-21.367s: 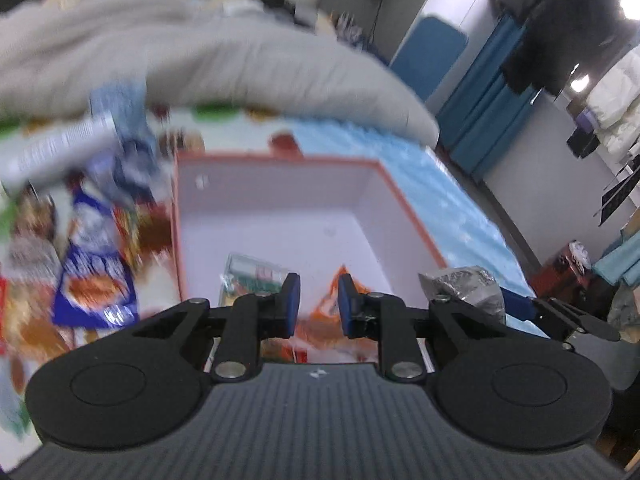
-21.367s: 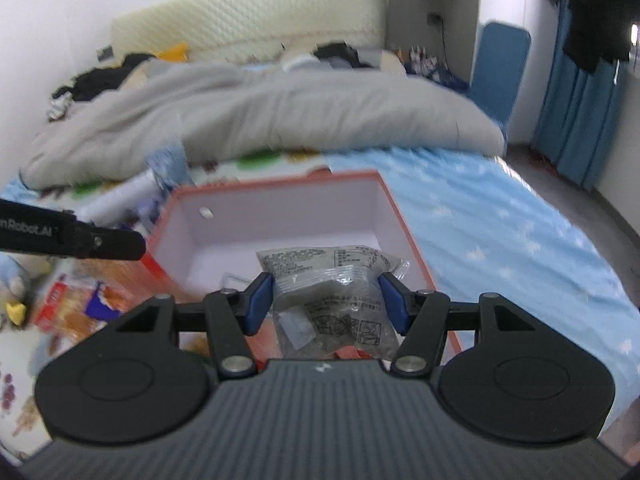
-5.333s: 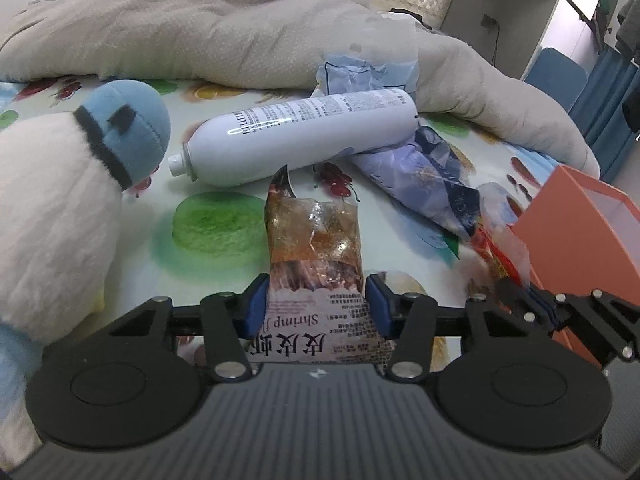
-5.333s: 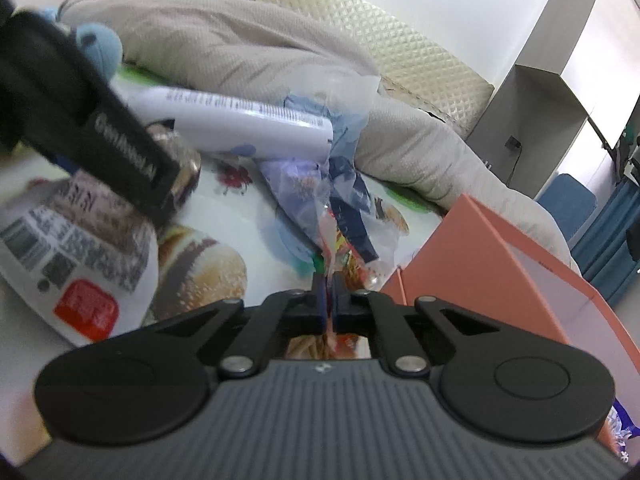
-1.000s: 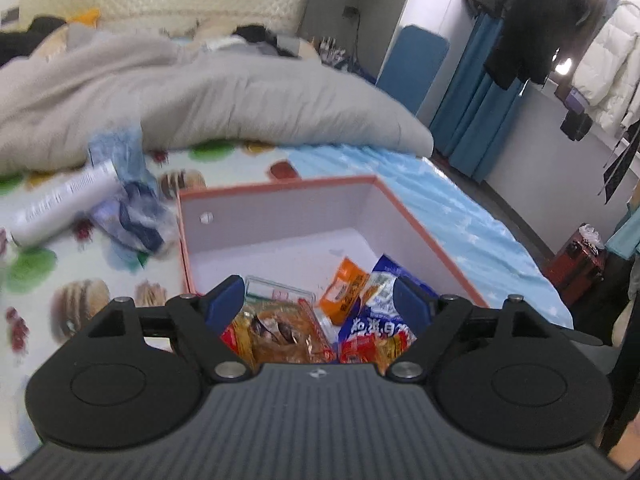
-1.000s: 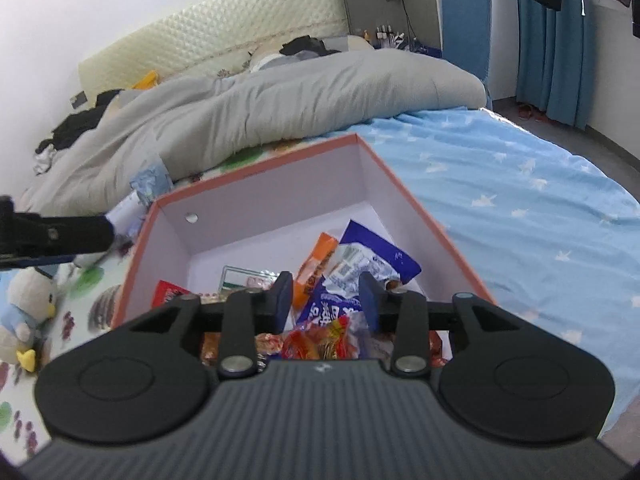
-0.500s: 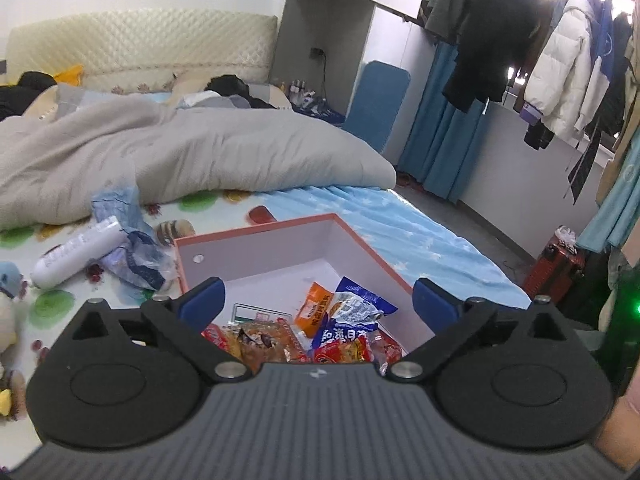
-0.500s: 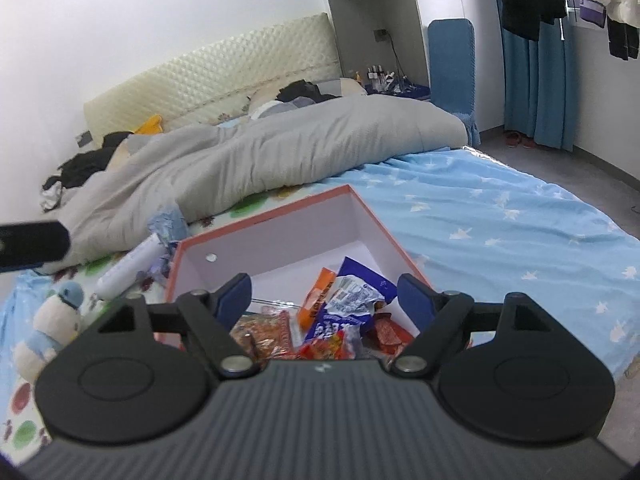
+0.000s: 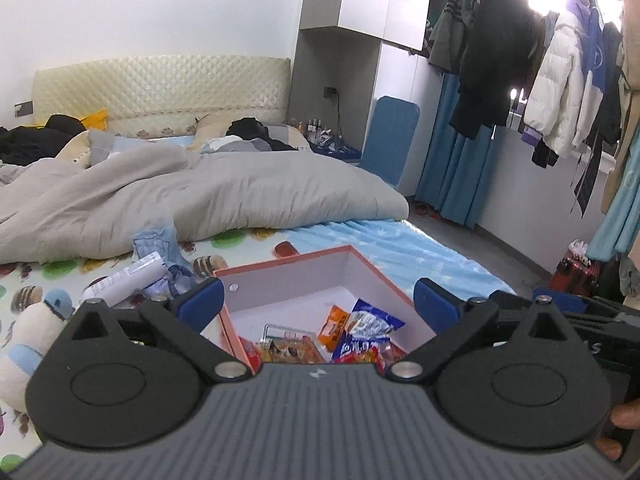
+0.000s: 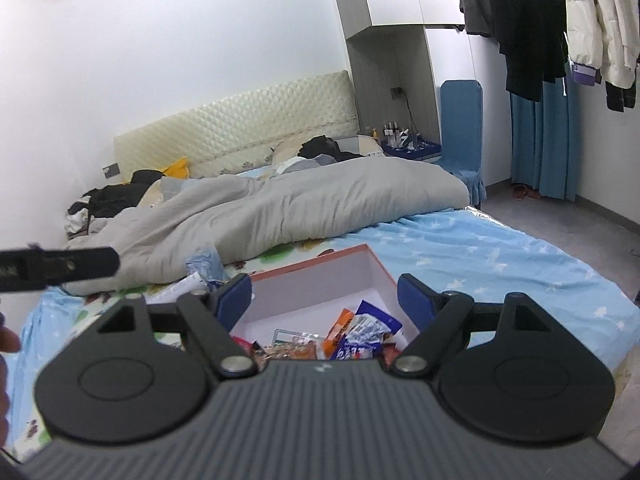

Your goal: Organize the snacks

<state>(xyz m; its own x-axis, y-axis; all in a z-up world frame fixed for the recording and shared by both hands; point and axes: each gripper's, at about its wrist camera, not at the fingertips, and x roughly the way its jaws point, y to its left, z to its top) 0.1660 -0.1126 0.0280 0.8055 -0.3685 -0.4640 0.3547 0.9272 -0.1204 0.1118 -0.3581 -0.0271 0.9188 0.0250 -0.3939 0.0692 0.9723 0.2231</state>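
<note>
The bed (image 9: pixel 408 248) carries everything, its sheet light blue with white stars at 3 o'clock and printed with food pictures at 9 o'clock. A rumpled grey duvet (image 9: pixel 224 196) lies across it at 12 o'clock. The orange box (image 9: pixel 316 276) sits at 6 o'clock; a white cylinder (image 9: pixel 128 278), crumpled wrappers (image 9: pixel 160 246) and a plush toy (image 9: pixel 36 328) lie at 9 o'clock.

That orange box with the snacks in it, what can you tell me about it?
The orange cardboard box is open-topped and rectangular, with an orange outside and rim and pale white inner walls. One inner wall has a small round hole. It sits upright on the bed, partly on the cartoon-printed sheet, partly on the blue star-patterned sheet. Several colourful snack packets lie loose on its floor. Neither gripper touches it.
</note>
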